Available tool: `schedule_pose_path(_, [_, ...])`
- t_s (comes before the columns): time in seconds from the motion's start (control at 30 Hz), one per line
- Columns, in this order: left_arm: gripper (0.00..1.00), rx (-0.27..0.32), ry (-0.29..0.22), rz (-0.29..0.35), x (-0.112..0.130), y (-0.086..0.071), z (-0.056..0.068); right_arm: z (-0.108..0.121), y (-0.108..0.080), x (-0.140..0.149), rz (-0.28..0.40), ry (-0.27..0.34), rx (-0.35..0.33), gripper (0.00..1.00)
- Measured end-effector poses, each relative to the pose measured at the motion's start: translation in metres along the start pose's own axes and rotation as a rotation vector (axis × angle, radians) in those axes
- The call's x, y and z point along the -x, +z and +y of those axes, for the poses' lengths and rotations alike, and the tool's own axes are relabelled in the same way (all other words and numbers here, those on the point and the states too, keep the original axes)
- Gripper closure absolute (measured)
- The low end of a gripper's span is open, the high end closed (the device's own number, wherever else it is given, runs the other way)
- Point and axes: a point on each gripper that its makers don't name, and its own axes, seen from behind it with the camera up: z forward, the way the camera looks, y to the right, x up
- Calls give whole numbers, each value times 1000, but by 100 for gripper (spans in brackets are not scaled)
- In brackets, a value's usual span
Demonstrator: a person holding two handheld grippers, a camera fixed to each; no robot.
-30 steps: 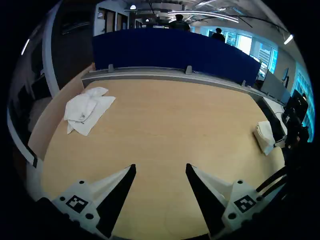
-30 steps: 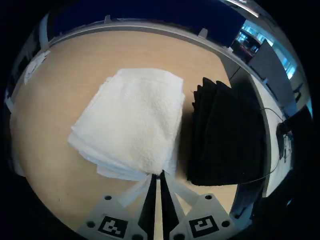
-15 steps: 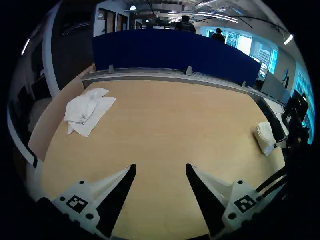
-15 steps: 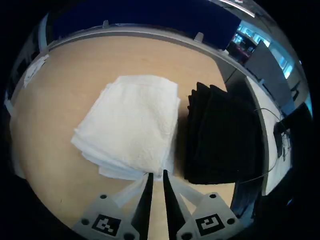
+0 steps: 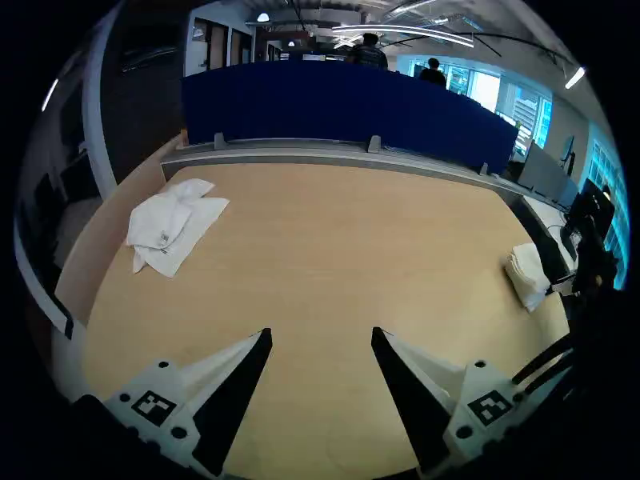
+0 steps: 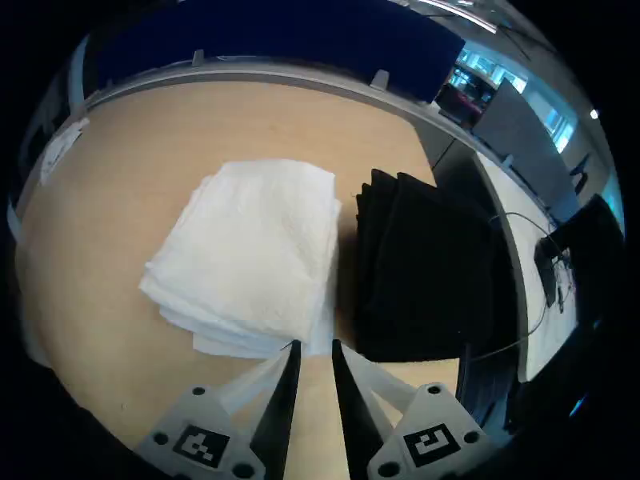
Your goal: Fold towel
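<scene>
A stack of folded white towels (image 6: 248, 256) lies on the wooden table (image 6: 144, 152), just ahead of my right gripper (image 6: 314, 346). Its fingers stand a narrow gap apart, open, with the stack's near corner right at the tips and nothing pinched. In the left gripper view the same stack (image 5: 528, 276) lies at the table's right edge. A crumpled, unfolded white towel (image 5: 168, 224) lies at the far left of the table (image 5: 336, 240). My left gripper (image 5: 320, 332) hovers wide open over bare wood, holding nothing.
A stack of black folded cloth (image 6: 424, 272) sits right beside the white stack. A blue partition (image 5: 344, 104) with a grey rail runs along the table's far edge. Monitors and cables (image 6: 552, 256) stand to the right. Two people stand behind the partition.
My right gripper has opened from shut to a narrow gap and drawn back a little from the white stack. The left gripper has stayed still.
</scene>
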Motion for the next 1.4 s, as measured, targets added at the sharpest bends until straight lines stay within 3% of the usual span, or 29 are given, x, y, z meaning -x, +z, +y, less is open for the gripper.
schedule_pose_path(0.17, [8, 0, -2, 5, -1, -1, -3, 0, -8, 0, 17, 11, 8, 68])
schedule_pose_path(0.23, [8, 2, -2, 6, -1, -1, -3, -1, -11, -2, 32, 24, 8, 56])
schedule_pose_path(0.3, [8, 4, -2, 8, -2, -2, -4, -3, -15, -4, 49, 38, 9, 37])
schedule_pose_path(0.4, [8, 9, -2, 12, -3, -2, -3, -7, -19, -7, 68, 50, 8, 22])
schedule_pose_path(0.6, [8, 19, 4, 21, -5, -1, -4, -12, -26, -13, 98, 57, 20, 13])
schedule_pose_path(0.73, [8, 24, 9, 29, -7, 1, -7, -18, -35, -26, 146, 66, 32, 0])
schedule_pose_path(1.17, [8, 46, 19, 80, -28, 11, -10, -39, -71, -74, 369, 139, 72, 0])
schedule_pose_path(1.4, [8, 54, 35, 150, -49, 14, -10, -60, -98, -105, 512, 201, 69, 0])
